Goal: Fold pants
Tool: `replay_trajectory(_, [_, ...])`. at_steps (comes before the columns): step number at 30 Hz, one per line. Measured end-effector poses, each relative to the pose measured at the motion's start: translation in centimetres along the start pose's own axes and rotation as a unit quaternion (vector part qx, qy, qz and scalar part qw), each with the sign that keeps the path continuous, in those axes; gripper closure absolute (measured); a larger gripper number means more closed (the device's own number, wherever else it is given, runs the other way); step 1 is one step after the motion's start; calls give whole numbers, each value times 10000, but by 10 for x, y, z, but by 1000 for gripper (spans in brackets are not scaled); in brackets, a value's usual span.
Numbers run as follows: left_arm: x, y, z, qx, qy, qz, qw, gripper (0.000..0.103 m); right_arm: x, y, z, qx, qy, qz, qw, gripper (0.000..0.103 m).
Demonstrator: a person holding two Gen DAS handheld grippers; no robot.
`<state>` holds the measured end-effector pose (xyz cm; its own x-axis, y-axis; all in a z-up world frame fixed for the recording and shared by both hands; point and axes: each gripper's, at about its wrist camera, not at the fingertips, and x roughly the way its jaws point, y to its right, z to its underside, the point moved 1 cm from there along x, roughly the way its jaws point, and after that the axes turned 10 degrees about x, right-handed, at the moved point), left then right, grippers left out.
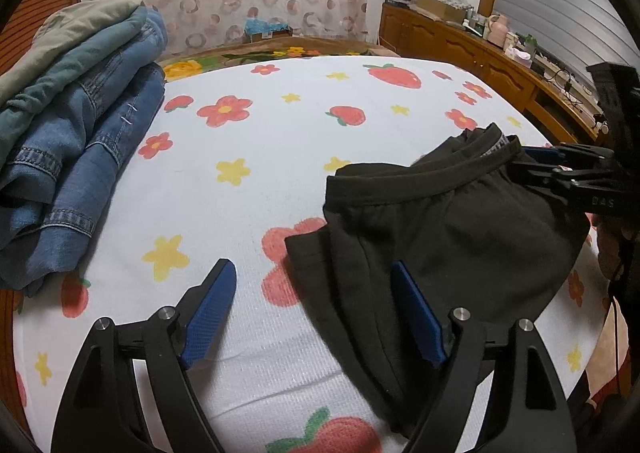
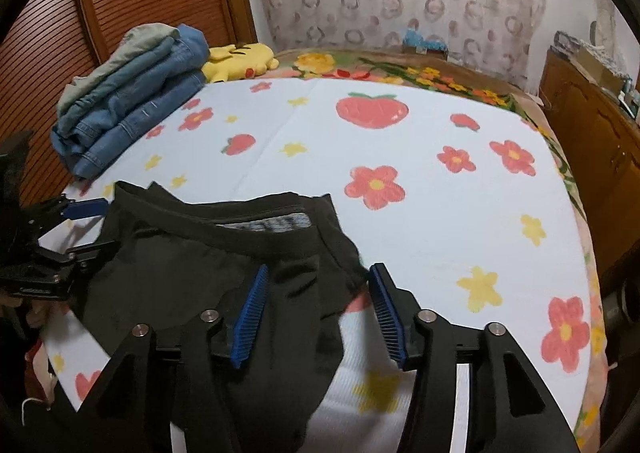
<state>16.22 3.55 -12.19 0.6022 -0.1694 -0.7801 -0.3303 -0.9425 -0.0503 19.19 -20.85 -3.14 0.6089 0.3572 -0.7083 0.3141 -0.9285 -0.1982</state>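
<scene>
Black pants [image 1: 440, 229] lie folded on the flowered bed sheet [image 1: 280, 173], waistband toward the far side. My left gripper [image 1: 316, 293] is open; its right finger rests over the pants' left edge, its left finger over bare sheet. My right gripper [image 2: 318, 285] is open, its jaws straddling the right end of the pants [image 2: 192, 277] near the waistband. The right gripper shows in the left wrist view [image 1: 560, 169] at the waistband's right end. The left gripper shows in the right wrist view [image 2: 86, 225] at the pants' left edge.
A stack of folded jeans and a green garment [image 1: 76, 141] sits at the bed's far left, also in the right wrist view [image 2: 132, 101]. A yellow plush toy [image 2: 240, 57] lies behind it. A wooden cabinet [image 1: 460, 49] with clutter runs along the right.
</scene>
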Motion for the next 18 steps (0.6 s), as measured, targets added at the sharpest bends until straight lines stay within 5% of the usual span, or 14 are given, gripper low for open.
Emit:
replay_trajectory(13, [1, -3, -3, 27, -104, 100, 9999, 19, 8, 1, -5, 87, -17, -239, 9997, 44])
replay_trajectory(18, [-8, -10, -5, -287, 259, 473, 9981, 27, 10, -1, -3, 71, -3, -314, 9995, 44])
